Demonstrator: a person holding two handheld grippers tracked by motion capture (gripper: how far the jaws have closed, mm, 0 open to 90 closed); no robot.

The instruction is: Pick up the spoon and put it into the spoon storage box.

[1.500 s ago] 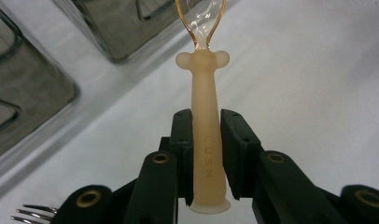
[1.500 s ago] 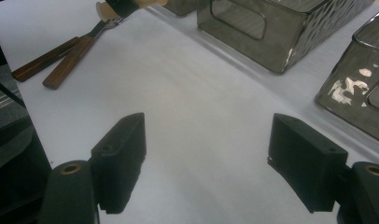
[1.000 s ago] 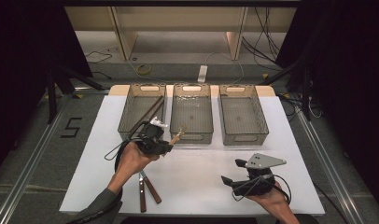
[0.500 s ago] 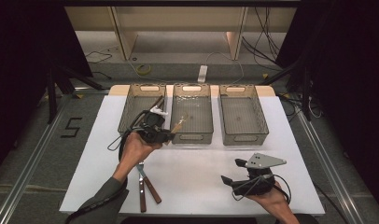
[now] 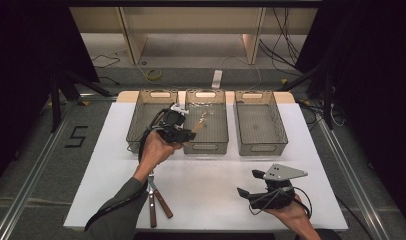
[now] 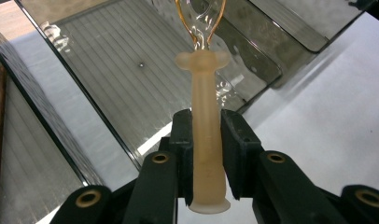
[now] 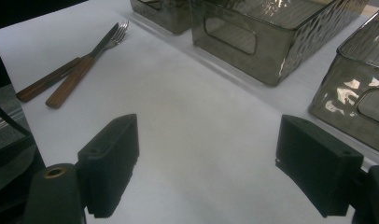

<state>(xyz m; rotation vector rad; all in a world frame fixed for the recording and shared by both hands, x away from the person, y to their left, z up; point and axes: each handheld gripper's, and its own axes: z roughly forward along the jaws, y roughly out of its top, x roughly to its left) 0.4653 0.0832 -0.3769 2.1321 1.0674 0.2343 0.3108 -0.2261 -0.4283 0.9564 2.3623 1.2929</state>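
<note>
On the white tabletop (image 5: 211, 175), a fork (image 5: 151, 200) and knife (image 5: 162, 200) lie at about 7 o'clock. Above them the left tool (image 5: 188, 131) pinches the pale handle of an amber plastic spoon (image 6: 205, 135), its bowl over the middle bin (image 5: 207, 145) at 12 o'clock. At 5 o'clock the right tool (image 5: 248, 184) rests with its jaws spread wide, nothing between them.

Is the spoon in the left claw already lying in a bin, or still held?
Held. The left claw clamps the spoon handle, its bowl above the middle bin.
</note>
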